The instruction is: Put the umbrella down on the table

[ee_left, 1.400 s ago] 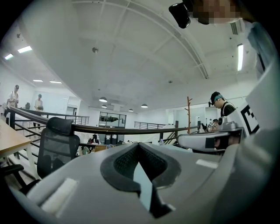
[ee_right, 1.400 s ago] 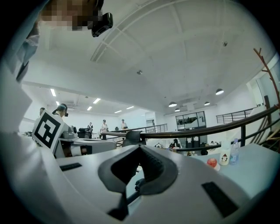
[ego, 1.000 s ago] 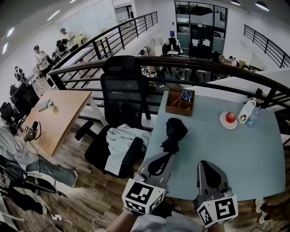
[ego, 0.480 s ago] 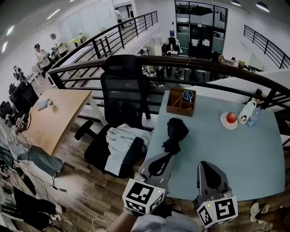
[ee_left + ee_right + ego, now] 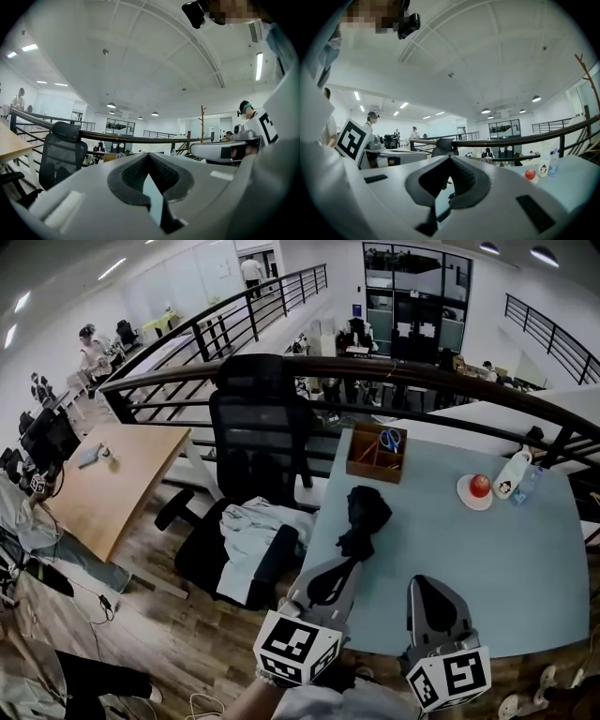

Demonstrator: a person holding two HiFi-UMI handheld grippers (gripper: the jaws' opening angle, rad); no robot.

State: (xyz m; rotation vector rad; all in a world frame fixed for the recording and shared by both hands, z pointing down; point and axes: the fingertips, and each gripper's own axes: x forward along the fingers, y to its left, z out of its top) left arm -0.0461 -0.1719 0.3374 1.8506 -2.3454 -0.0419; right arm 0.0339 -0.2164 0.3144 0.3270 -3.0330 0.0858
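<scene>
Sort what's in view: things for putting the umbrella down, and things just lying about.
Job: umbrella, table, left gripper, right gripper.

Lying about: box, scissors, plate, red fruit, bottle, chair, cloth.

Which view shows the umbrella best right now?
Head view: the folded black umbrella lies in full on the table, beyond the left gripper. The left gripper view shows none of it; the right gripper view gives only a dark sliver past its jaws, possibly it.
</scene>
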